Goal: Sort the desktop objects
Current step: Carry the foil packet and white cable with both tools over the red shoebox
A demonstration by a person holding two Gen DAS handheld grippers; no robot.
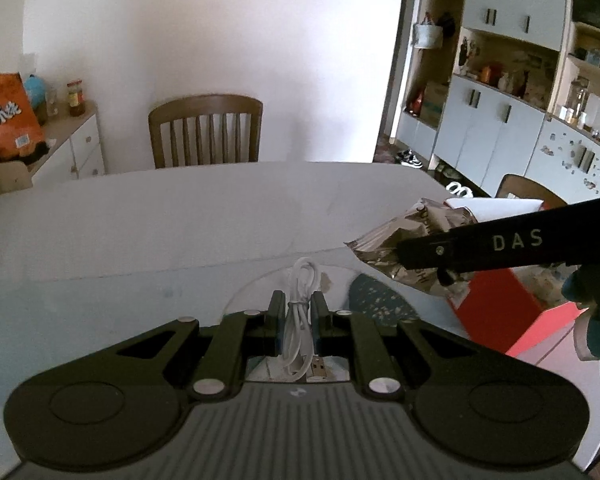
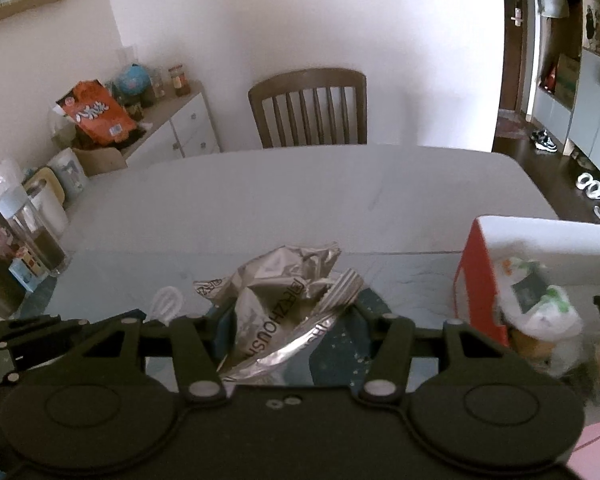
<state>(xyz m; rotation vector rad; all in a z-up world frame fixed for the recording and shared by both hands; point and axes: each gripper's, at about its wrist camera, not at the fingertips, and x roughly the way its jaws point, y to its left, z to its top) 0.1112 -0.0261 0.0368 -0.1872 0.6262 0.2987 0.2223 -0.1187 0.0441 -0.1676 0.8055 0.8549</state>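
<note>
My left gripper [image 1: 298,308] is shut on a coiled white USB cable [image 1: 300,308], held just above the table. My right gripper [image 2: 292,320] is shut on a crumpled silver foil snack wrapper [image 2: 276,292], lifted over the table. From the left wrist view the right gripper's black finger [image 1: 500,246] comes in from the right with the wrapper [image 1: 400,248] in it. The cable's loop [image 2: 166,300] shows left of the wrapper in the right wrist view. A red and white box [image 2: 476,280] with packets inside stands at the right.
The grey table [image 1: 180,232] stretches ahead, with a wooden chair [image 1: 206,132] behind it. A dark speckled mat [image 1: 380,300] lies under the grippers. Jars and a glass bottle [image 2: 32,232] crowd the left table edge. A sideboard [image 2: 172,124] with an orange bag stands at back left.
</note>
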